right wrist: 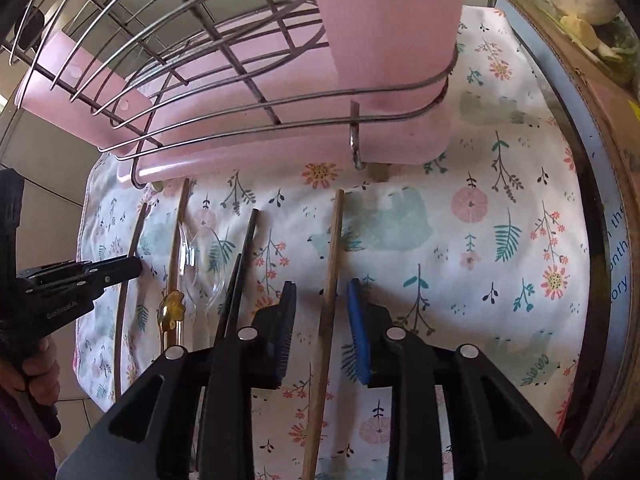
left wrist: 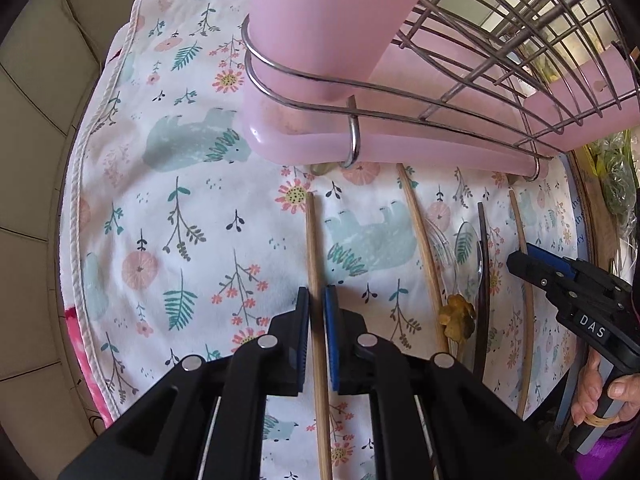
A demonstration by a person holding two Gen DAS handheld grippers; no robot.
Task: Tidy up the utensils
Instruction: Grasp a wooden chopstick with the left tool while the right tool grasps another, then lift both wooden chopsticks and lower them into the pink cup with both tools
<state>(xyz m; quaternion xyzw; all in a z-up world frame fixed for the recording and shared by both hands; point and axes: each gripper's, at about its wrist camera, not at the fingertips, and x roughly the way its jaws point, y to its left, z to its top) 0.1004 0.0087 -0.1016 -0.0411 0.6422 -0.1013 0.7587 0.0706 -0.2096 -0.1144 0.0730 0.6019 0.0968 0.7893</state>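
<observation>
Utensils (left wrist: 484,276) on cloth (left wrist: 160,208), rack (left wrist: 440,80) behind, w/ holder (left wrist: 316,28).

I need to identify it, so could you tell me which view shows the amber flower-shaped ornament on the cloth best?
The left wrist view shows it best. There the amber ornament appears larger and unobstructed, in even light, beside the dark chopstick. The right wrist view also shows it, but smaller and with glare on it.

Under everything you have a white floral cloth (left wrist: 160,184) printed with pale blue bears, piped along its edge. Tiled wall (left wrist: 36,112) on your left. On your right, a cardboard box edge (right wrist: 600,128) with greenery (left wrist: 616,176) beyond.
</observation>
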